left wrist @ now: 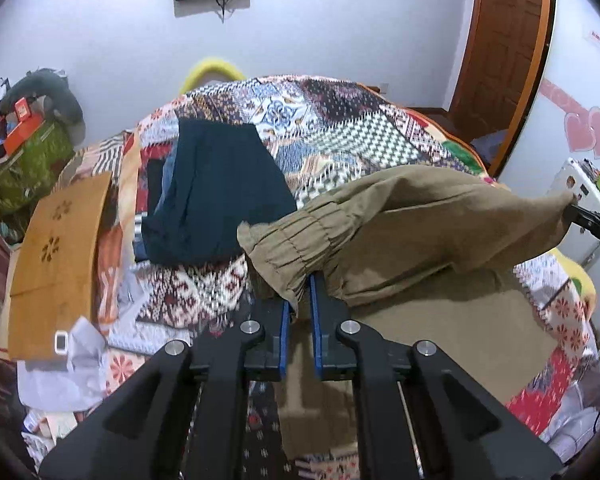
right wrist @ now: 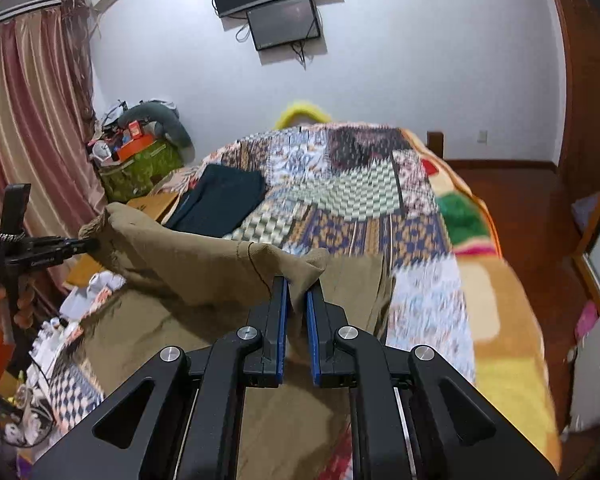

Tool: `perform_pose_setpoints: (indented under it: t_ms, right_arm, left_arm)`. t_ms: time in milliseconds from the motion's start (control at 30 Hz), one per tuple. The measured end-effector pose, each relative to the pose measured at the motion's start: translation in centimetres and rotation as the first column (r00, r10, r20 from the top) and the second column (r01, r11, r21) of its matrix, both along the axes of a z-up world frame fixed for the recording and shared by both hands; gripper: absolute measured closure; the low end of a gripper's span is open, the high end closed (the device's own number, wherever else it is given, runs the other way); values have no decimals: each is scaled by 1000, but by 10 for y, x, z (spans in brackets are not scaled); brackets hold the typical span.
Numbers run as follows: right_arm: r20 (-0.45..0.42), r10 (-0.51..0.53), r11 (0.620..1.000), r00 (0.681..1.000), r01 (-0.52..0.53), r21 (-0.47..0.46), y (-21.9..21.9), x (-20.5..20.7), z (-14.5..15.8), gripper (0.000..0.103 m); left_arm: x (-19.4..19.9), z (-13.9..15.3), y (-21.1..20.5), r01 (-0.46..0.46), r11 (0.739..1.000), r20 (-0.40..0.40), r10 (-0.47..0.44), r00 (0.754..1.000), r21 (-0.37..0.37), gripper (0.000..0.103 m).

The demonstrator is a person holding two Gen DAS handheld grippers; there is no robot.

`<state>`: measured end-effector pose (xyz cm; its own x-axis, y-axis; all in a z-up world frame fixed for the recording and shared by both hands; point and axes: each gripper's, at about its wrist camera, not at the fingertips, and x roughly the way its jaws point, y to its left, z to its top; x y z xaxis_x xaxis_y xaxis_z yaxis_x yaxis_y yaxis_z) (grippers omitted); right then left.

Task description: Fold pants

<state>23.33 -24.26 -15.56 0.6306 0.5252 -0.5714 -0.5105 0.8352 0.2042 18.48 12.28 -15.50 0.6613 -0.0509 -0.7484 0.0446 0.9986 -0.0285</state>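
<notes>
Olive-khaki pants [left wrist: 420, 232] hang lifted above a patchwork-quilt bed [left wrist: 340, 120]. My left gripper [left wrist: 300, 284] is shut on the gathered elastic cuff [left wrist: 288, 256] at the pants' left end. My right gripper [right wrist: 297, 286] is shut on the other end of the raised fold [right wrist: 304, 268]; its tip shows at the right edge of the left wrist view [left wrist: 580, 216]. The left gripper shows at the left of the right wrist view [right wrist: 88, 246], pinching the cloth. The rest of the pants [right wrist: 172, 340] lies spread on the bed below.
A folded dark teal garment [left wrist: 220, 196] lies on the quilt beyond the pants. A brown cardboard sheet [left wrist: 56, 248] lies at the bed's left side. A cluttered green bag [left wrist: 28, 164] stands left, a wooden door [left wrist: 504, 40] right. Screens [right wrist: 276, 4] hang on the wall.
</notes>
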Motion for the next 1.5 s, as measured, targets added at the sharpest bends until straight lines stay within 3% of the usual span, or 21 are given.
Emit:
perform_pose_setpoints:
  t_ms: [233,467,600,667,733,900,1000,1133,1267,1500]
  right_arm:
    - [-59,-18,1000,998,18,-9,-11,-35,-35,95]
    - [-131,-32,999,991,27,-41,-18,-57,-64,95]
    - [-168,-58,998,984,51,-43,-25,-67,-78,95]
    - [-170,-81,996,982,73,-48,-30,-74,-82,95]
    - [-177,-100,994,979,92,-53,-33,-79,-84,95]
    - [-167,-173,984,971,163,-68,-46,-86,-75,92]
    - [-144,-219,975,965,212,-64,-53,-92,-64,77]
    - [-80,-201,977,976,195,-83,-41,-102,-47,51]
    - [-31,-140,985,990,136,-104,-18,-103,-35,32]
    - [-32,30,991,999,-34,-130,31,-97,-36,31]
  left_arm:
    - [-28,-24,-3,-9,1000,-49,9,999,6,94]
    - [-50,-47,-11,-5,998,-97,11,995,64,93]
    - [-62,-55,-9,-21,997,-114,28,993,69,84]
    - [-69,-54,-9,-32,996,-107,42,993,87,75]
    - [-73,-50,-8,-38,995,-102,47,994,89,57]
    - [-81,-33,-11,-42,995,-75,49,996,85,47]
    - [-84,-19,-19,-39,994,-30,43,999,106,28]
    - [-83,-10,-36,-6,986,7,5,1000,165,3]
    - [-74,-17,-64,71,963,-13,-70,997,261,3]
    - [-57,-46,-101,187,909,-77,-170,982,373,3]
